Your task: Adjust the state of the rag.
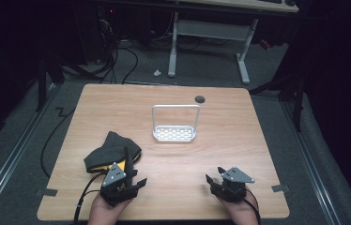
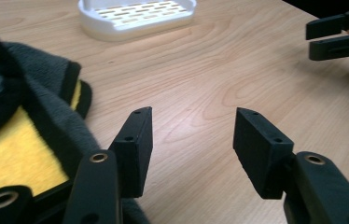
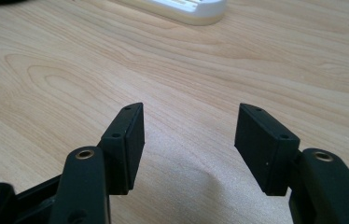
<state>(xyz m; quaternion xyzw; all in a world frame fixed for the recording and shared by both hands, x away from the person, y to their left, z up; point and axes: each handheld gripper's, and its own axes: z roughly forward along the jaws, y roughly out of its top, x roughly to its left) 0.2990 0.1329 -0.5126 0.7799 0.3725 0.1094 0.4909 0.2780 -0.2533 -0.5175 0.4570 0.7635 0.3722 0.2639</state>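
Pale wooden bench point(image 1: 173, 154) in a dark room. Left: dark cloth point(image 1: 112, 151) with yellow lining, crumpled, just beside the left hand-held gripper point(image 1: 133, 183), jaws apart, empty. Soft, light (probably best pinched at a raised fold). Centre: white rack point(image 1: 174, 133). Right hand-held gripper point(image 1: 215, 179): jaws apart, empty.

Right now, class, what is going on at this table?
A person holds a tool in each hand at the near edge of a wooden table. Both the left tool and right tool are open and hold nothing. A dark cloth with a yellow lining lies beside the left tool; a white rack stands farther back.
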